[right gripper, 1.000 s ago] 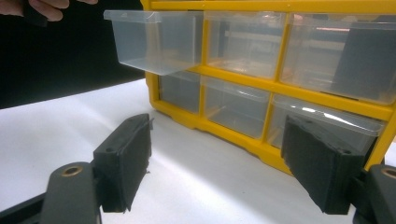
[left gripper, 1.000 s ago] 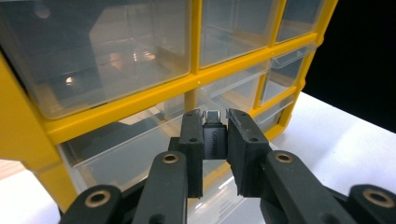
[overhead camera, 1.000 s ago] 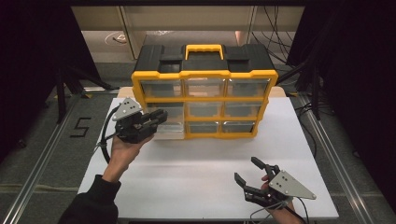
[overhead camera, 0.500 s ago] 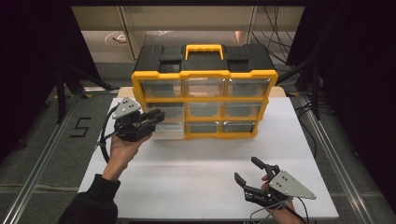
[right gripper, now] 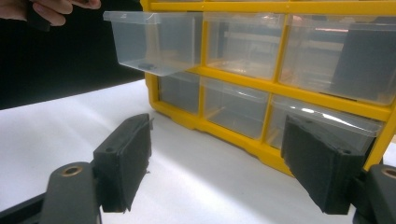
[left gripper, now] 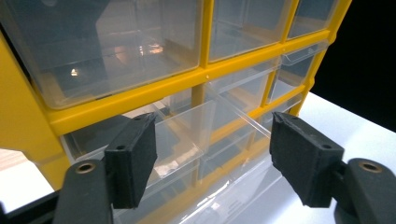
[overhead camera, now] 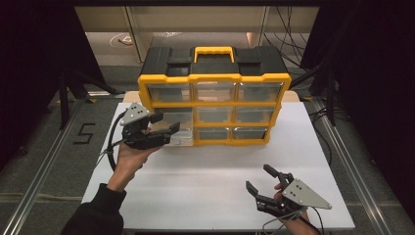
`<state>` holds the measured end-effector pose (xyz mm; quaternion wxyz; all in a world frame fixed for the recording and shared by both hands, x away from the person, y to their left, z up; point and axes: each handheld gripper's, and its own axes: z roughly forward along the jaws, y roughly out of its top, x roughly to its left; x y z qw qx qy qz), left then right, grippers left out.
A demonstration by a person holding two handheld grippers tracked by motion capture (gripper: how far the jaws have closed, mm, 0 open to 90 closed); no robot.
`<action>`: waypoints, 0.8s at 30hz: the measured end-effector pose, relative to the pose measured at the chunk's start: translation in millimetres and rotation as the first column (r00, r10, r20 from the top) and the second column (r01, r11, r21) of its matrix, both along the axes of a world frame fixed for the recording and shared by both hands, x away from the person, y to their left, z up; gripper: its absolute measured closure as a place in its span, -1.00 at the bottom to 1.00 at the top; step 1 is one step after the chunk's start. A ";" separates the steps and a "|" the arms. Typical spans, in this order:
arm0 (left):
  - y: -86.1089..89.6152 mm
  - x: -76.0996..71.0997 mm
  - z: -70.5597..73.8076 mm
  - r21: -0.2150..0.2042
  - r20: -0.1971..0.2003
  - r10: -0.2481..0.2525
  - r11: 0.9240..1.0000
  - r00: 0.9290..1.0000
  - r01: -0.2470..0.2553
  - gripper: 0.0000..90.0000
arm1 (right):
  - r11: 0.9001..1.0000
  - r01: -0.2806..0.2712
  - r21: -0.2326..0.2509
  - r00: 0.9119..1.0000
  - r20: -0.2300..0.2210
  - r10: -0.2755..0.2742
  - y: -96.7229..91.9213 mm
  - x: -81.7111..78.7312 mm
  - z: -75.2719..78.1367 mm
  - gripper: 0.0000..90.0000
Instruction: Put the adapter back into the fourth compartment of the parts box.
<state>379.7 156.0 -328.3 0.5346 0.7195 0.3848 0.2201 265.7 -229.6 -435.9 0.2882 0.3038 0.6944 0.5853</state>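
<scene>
since the left gripper point(overhead camera: 169, 131) has just been opening, jaws wide off the pulled-out drawer point(right gripper: 154, 39) at left of the frame, back it straight away, not bumping the cabinet point(overhead camera: 215, 78).

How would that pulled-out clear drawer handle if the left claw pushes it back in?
The clear drawer is thin see-through plastic, so probably light and slightly flexible. Its glossy walls look slippery for the pads. Pushed off-centre it may skew in the yellow organizer. The left claw stands open, its jaws having just opened.

Lab: black-curtained rig point(overhead camera: 29, 73), floor cables point(overhead camera: 293, 54)
</scene>
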 end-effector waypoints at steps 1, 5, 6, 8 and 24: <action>-0.1 -0.2 0.1 -0.003 0.000 -0.001 1.000 1.000 0.001 -0.34 | 1.000 0.000 -0.001 1.000 0.000 0.000 -0.1 0.0 0.0 -0.44; -0.1 -1.8 -0.2 -0.029 0.010 -0.017 0.999 1.000 0.018 -0.39 | 1.000 0.000 0.000 1.000 0.001 0.000 -0.1 0.0 0.0 -0.44; 0.0 -2.3 -0.8 -0.036 0.010 -0.023 0.999 1.000 0.024 -0.39 | 1.000 0.001 0.000 1.000 0.000 -0.001 -0.1 0.0 0.0 -0.44; 0.3 -2.8 -1.9 -0.048 0.010 -0.036 0.998 0.999 0.037 -0.41 | 1.000 0.000 -0.001 1.000 0.000 0.000 0.0 0.0 -0.1 -0.44; -5.8 -16.7 -6.9 -0.092 0.056 -0.098 0.990 0.994 0.103 -0.52 | 1.000 0.000 -0.001 1.000 0.000 0.000 -0.3 -0.2 0.2 -0.44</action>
